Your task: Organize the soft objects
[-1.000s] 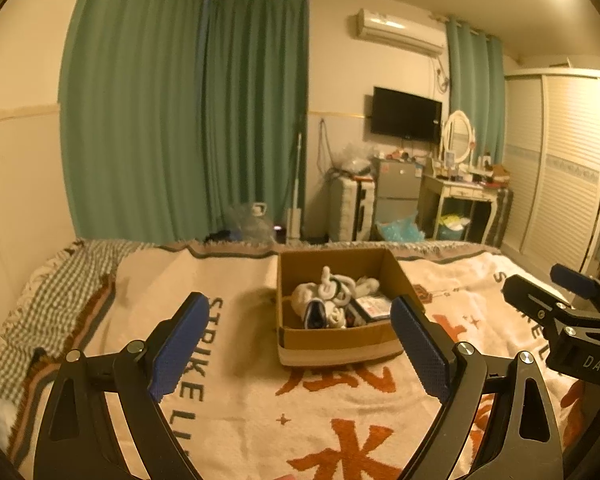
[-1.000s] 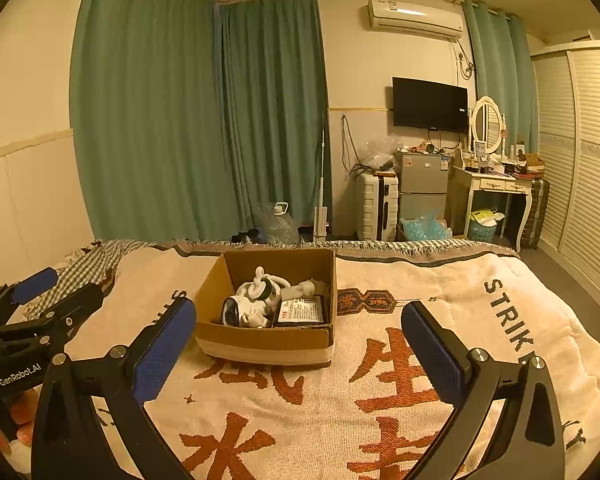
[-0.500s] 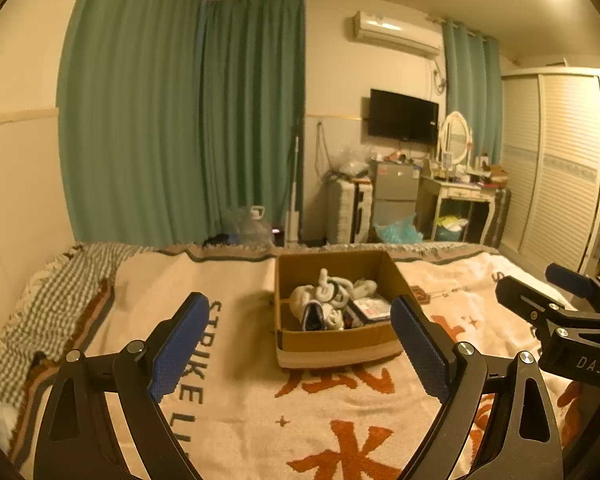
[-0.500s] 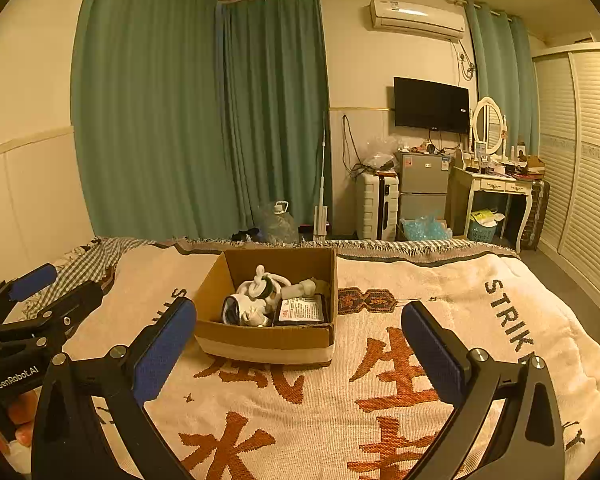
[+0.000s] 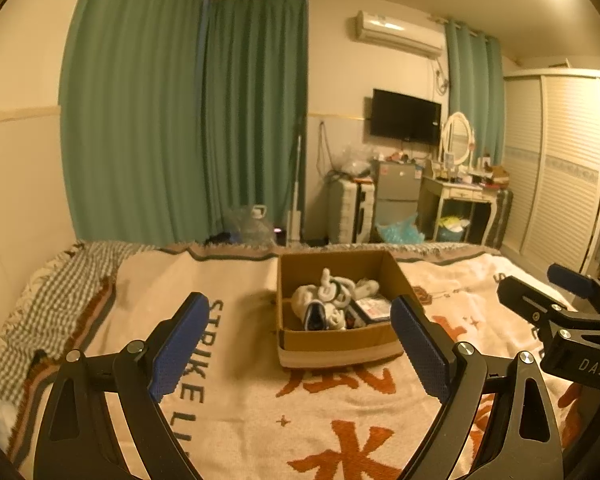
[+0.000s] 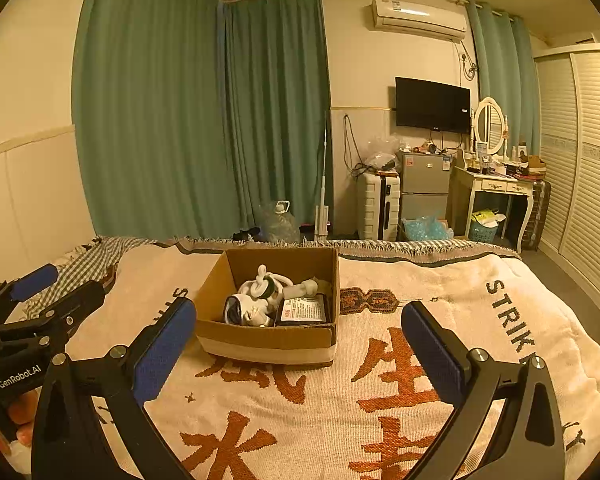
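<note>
An open cardboard box [image 5: 340, 346] [image 6: 266, 340] sits on the bed's cream blanket [image 5: 240, 412] [image 6: 340, 400]. Inside lie white rolled socks and soft items [image 5: 326, 300] [image 6: 256, 300] and a dark packet with a label [image 6: 303, 310]. My left gripper [image 5: 300, 352] is open and empty, held above the blanket in front of the box. My right gripper [image 6: 300, 356] is open and empty, also in front of the box. The right gripper shows at the right edge of the left wrist view [image 5: 560, 304], and the left gripper at the left edge of the right wrist view [image 6: 40, 300].
A checked cloth [image 5: 52, 300] lies along the bed's left side. Beyond the bed's far edge stand green curtains [image 6: 220, 120], a water jug [image 6: 280, 222], a suitcase [image 6: 378, 216], a small fridge [image 6: 424, 188], a dressing table [image 6: 496, 188] and a wardrobe [image 6: 588, 160].
The left wrist view has shifted slightly, so the box sits a little lower and closer to its centre. Both grippers stay open and empty.
</note>
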Demonstrator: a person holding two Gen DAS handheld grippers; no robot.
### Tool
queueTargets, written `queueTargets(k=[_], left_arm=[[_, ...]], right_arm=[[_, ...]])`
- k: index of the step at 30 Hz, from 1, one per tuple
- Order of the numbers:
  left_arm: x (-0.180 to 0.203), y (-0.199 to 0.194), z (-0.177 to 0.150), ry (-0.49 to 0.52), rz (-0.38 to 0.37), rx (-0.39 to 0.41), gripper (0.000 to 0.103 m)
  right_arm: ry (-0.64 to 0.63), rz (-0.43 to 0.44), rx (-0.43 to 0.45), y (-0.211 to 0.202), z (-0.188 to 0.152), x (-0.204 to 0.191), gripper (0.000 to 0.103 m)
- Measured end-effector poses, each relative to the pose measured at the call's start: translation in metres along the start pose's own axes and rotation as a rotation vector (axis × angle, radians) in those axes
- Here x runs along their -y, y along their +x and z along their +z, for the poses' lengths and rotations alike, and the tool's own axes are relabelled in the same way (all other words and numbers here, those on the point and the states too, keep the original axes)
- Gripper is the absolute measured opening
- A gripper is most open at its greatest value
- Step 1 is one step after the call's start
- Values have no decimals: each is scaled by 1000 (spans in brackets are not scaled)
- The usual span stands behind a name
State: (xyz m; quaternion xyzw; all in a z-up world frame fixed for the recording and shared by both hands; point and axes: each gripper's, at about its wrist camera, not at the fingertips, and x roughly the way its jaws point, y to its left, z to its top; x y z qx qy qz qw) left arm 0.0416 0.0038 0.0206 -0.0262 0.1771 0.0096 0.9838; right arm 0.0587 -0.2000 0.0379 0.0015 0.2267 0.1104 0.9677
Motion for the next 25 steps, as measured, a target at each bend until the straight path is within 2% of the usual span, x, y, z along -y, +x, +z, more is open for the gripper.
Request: queueTargets(k=[25], left_arm=[[3, -3, -2, 2, 3, 16, 93]], right_arm=[[0, -1, 4, -1, 2, -2, 103]])
